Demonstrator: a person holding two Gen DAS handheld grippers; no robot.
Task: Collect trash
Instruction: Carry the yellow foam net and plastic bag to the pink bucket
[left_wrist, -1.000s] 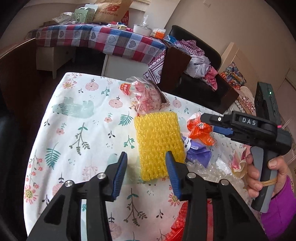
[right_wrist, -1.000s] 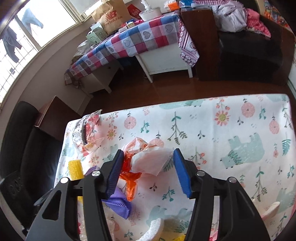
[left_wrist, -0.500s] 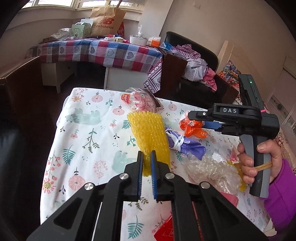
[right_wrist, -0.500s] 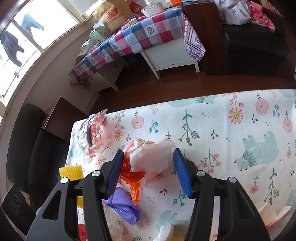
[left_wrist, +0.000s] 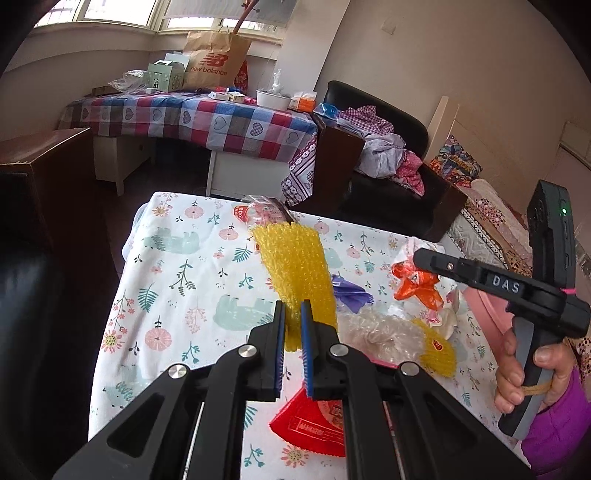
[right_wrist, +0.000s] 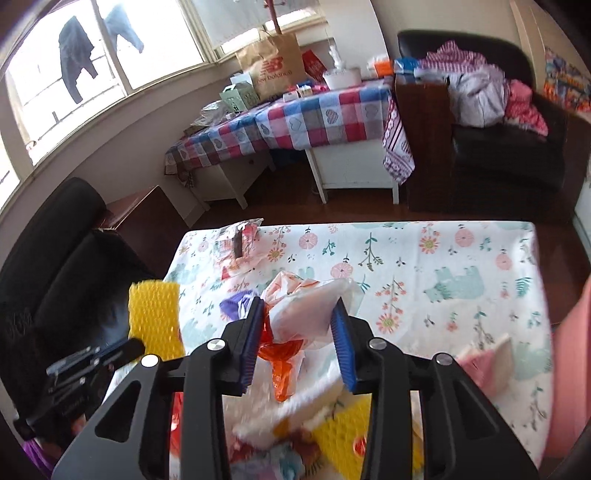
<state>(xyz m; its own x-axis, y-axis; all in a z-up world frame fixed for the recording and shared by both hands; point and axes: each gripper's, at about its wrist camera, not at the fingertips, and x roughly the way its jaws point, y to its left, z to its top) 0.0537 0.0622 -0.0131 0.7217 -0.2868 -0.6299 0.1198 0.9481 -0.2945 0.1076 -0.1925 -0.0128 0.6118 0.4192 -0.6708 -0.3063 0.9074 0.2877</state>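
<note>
The left gripper (left_wrist: 291, 332) has its jaws nearly together, pinching the near edge of a yellow foam net (left_wrist: 295, 273), which stands lifted off the counter (left_wrist: 177, 280). The right gripper (right_wrist: 297, 334) has its jaws closing around a crumpled white-and-orange plastic bag (right_wrist: 306, 314), whose sides touch both blue pads. A purple wrapper (left_wrist: 347, 291), a clear plastic wad (left_wrist: 376, 332), a red packet (left_wrist: 314, 424) and a clear snack bag (left_wrist: 258, 214) lie on the flowered cloth nearby. A hand (left_wrist: 528, 365) grips the right handle.
</note>
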